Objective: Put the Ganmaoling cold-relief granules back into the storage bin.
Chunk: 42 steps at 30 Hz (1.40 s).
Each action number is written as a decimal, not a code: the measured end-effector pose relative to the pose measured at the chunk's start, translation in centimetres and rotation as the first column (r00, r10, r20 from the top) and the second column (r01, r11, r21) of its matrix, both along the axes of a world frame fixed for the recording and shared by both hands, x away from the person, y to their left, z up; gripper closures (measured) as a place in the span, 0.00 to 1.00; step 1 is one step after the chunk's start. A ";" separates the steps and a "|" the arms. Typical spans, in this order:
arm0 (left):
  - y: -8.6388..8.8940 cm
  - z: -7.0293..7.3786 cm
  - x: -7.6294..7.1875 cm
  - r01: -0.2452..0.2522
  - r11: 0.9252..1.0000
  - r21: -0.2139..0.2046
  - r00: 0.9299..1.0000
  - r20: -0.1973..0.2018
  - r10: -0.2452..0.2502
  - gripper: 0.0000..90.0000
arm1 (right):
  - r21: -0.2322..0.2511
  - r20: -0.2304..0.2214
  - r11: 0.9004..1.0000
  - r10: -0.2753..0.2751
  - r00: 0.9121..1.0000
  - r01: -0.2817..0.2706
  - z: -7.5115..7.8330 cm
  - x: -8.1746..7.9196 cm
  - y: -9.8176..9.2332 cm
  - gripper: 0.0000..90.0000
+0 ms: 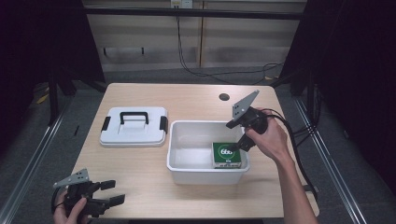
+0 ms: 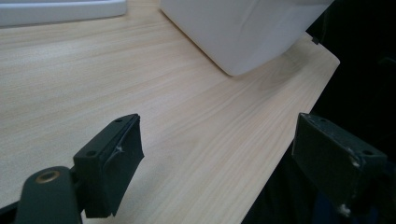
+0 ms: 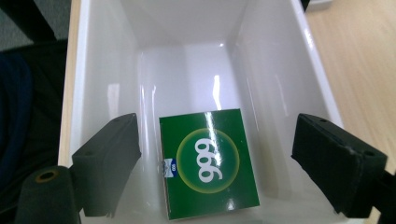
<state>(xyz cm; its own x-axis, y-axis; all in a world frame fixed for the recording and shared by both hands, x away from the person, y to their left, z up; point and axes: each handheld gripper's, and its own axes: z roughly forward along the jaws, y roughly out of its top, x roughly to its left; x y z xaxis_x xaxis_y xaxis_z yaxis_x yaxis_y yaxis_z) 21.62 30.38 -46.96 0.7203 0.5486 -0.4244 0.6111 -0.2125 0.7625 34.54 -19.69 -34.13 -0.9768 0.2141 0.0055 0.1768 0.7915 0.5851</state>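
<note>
Green box (image 1: 226, 154) lies flat on the floor of the white bin (image 1: 180, 140), tucked into the corner nearest the right hand. Right hand-held gripper (image 1: 239, 144) hangs over it, jaws spread wide and empty, one either side of the box (image 3: 208, 163) with clear gaps (looks lined up to straddle it, either for a pick or just after a drop; can't tell which). Bin walls (image 3: 275, 74) are close on that side, so jaw clearance is probably tight. Lid (image 1: 134, 126) sits on the desk (image 1: 196, 100) left of the bin, apart from it, keeping the opening free. Left hand-held gripper (image 1: 109, 191) is parked at the near desk edge, jaws wide, holding nothing, out of the way.
</note>
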 end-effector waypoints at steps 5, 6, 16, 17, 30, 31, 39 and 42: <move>0.0 0.0 0.0 -0.001 1.000 0.000 1.000 -0.002 0.001 0.18 | 0.049 -0.002 0.998 -0.034 0.999 0.034 0.1 -0.7 -1.2 0.18; 0.0 0.0 0.0 -0.001 1.000 0.000 1.000 -0.002 0.001 0.18 | 0.052 -0.003 0.998 -0.043 0.999 0.043 0.1 -0.9 -1.5 0.19; 0.0 0.0 0.0 -0.004 1.000 0.001 1.000 -0.003 0.004 0.18 | 0.134 0.021 0.984 -0.118 0.993 0.114 -0.5 -1.9 -3.9 0.20; 0.0 0.0 0.0 -0.004 1.000 0.001 1.000 -0.003 0.004 0.18 | 0.134 0.021 0.984 -0.118 0.993 0.114 -0.5 -1.9 -3.9 0.20; 0.0 0.0 0.0 -0.003 1.000 0.002 1.000 -0.002 0.003 0.18 | 0.212 0.034 0.954 -0.222 0.974 0.210 -1.2 -4.1 -8.3 0.20; 0.0 0.0 0.0 -0.006 1.000 0.003 1.000 -0.001 0.006 0.18 | 0.219 0.033 0.952 -0.228 0.973 0.216 -1.3 -4.2 -8.6 0.20; 0.0 0.0 0.1 -0.003 1.000 0.002 1.000 -0.003 0.003 0.18 | 0.234 0.024 0.929 -0.301 0.953 0.287 -2.0 -5.8 -11.3 0.19; -0.1 0.0 0.1 -0.004 1.000 -0.001 1.000 -0.003 0.004 0.18 | 0.250 0.005 0.915 -0.329 0.944 0.317 -3.3 -6.6 -12.4 0.19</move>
